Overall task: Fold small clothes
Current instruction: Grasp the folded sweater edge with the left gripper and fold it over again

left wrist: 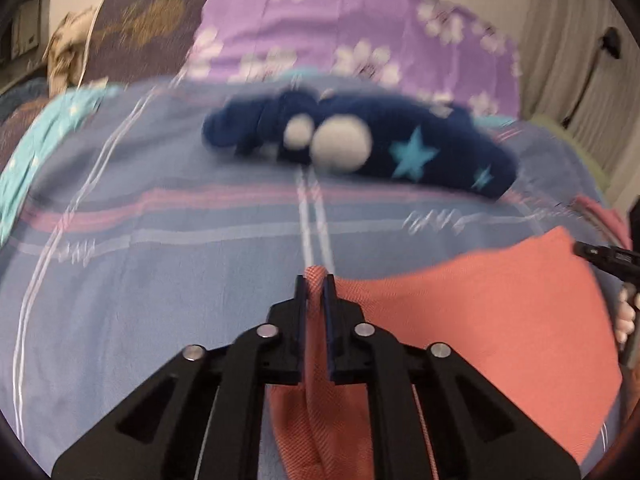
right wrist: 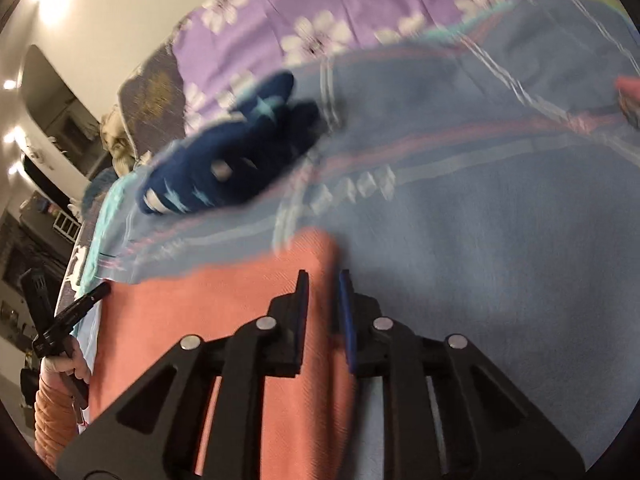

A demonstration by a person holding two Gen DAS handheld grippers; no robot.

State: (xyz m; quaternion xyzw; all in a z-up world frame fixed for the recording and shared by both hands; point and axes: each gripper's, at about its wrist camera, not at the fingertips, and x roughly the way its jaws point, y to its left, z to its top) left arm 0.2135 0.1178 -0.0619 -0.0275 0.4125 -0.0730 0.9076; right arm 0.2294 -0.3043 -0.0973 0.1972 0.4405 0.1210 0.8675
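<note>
A salmon-pink cloth [left wrist: 480,312] lies spread on the blue striped bedsheet [left wrist: 160,280]. My left gripper [left wrist: 315,282] is shut on the cloth's left corner, which bunches up between the fingers. In the right wrist view the same pink cloth [right wrist: 224,320] lies under my right gripper [right wrist: 323,280], whose fingers stand a little apart over the cloth's right edge; fabric shows between them. A dark blue garment with light blue stars [left wrist: 360,136] lies crumpled farther back on the sheet; it also shows in the right wrist view [right wrist: 232,148].
A purple flowered sheet [left wrist: 340,28] covers the back of the bed. A brown patterned blanket [left wrist: 152,28] lies at the back left. A teal cloth [left wrist: 44,136] lies at the left edge. The other gripper's tip [left wrist: 600,256] shows at the right.
</note>
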